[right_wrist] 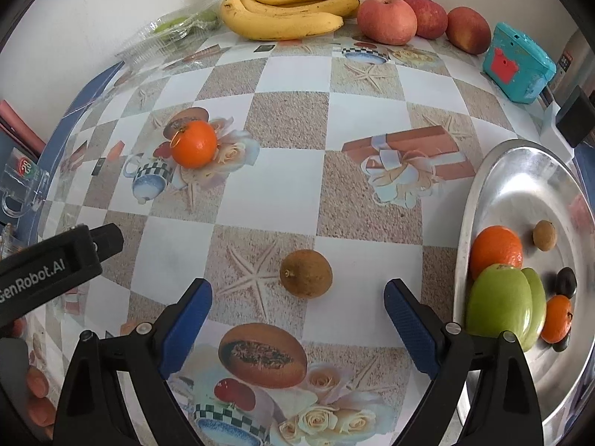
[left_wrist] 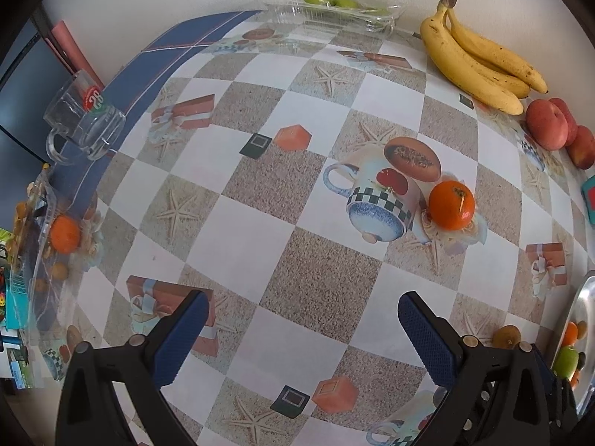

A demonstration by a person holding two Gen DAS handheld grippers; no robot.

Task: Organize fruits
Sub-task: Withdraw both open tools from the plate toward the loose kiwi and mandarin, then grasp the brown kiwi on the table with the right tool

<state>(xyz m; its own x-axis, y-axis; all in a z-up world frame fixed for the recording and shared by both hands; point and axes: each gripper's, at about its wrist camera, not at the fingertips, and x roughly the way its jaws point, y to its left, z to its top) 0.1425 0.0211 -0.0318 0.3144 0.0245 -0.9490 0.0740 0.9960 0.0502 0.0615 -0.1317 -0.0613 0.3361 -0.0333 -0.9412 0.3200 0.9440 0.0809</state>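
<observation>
Both my claws gape wide, holding nothing; my right gripper [right_wrist: 297, 319] should pinch the small, light, hard-shelled brown round fruit [right_wrist: 306, 273] across its middle.

Three bananas [right_wrist: 293, 7] in one bunch. Three red apples [right_wrist: 386, 18]. Three oranges: one loose on the desk [right_wrist: 194, 144], two in the metal tray [right_wrist: 520, 171]. Two green fruits [right_wrist: 498, 304] there too. Two small brown fruits: one loose [right_wrist: 305, 273], one in the tray [right_wrist: 544, 235].

Tablecloth [right_wrist: 290, 186] checkered white and beige (starfish prints); bananas [right_wrist: 293, 11] yellow; tangerine [right_wrist: 194, 144] orange; plate [right_wrist: 520, 178] silver.
</observation>
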